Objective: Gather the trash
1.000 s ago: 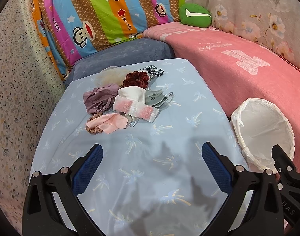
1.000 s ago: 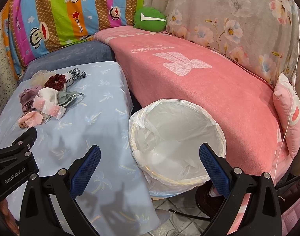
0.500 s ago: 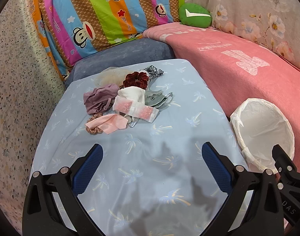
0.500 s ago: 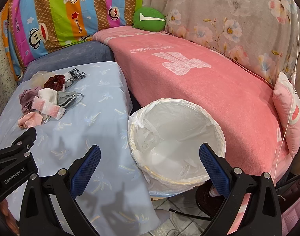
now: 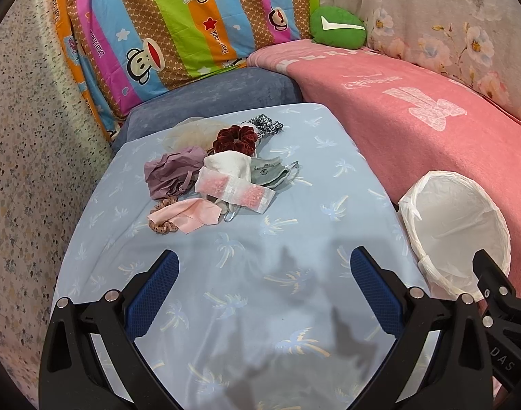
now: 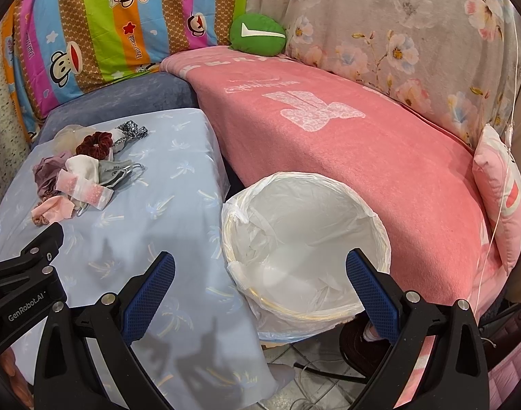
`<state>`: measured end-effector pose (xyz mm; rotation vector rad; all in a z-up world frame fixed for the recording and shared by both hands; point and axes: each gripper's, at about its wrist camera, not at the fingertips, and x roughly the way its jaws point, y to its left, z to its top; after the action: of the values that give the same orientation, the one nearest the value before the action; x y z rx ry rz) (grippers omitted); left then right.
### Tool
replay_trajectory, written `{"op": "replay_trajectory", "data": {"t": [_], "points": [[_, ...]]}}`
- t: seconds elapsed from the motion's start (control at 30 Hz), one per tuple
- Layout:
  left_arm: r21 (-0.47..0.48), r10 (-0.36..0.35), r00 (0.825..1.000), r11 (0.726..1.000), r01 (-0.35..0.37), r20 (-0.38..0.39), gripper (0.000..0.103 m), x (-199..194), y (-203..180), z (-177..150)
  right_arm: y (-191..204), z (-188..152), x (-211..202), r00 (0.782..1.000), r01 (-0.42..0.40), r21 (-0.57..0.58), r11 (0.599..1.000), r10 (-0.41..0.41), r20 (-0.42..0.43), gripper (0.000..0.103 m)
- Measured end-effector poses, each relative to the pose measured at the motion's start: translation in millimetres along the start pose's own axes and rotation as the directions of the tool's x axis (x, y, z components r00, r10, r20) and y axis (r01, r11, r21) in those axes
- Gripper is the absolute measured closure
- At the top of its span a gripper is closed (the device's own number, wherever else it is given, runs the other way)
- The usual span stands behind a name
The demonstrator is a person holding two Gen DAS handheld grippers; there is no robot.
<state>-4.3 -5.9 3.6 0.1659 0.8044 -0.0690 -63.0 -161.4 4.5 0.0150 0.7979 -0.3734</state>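
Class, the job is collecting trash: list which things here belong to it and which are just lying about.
Belong to the job:
pile of small items on the blue cloth
lined bin
left gripper, open
right gripper, open

Just lying about:
green cushion
pink blanket
cartoon-print pillow

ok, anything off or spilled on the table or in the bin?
Nothing spilled. The trash pile sits heaped on the table, and the bin is upright, liner in place, no trash visible inside. Both tools are open and hold nothing.

Far ahead: monkey-print striped pillow [image 5: 178, 30], green cushion [image 5: 338, 28], floral cover [image 6: 397, 34]. Right: pink blanket [image 6: 345, 143], pink pillow [image 6: 503, 194].
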Motion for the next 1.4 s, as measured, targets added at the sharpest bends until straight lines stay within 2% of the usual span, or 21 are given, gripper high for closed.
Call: {"op": "replay_trajectory", "data": {"t": [0.9, 1.4], "points": [[0.002, -0.007, 1.000, 1.000, 0.007, 0.003, 0.007, -2, -4, 2, -1, 3, -6, 1.000, 0.008, 0.006, 1.000, -0.008, 0.011, 0.006], [-0.003, -0.036, 0.999, 0.999, 0.036, -0.004, 0.007, 6, 10, 5, 12, 12, -5, 1.000, 0.016, -0.002, 1.000, -0.016, 0.014, 0.006]]}}
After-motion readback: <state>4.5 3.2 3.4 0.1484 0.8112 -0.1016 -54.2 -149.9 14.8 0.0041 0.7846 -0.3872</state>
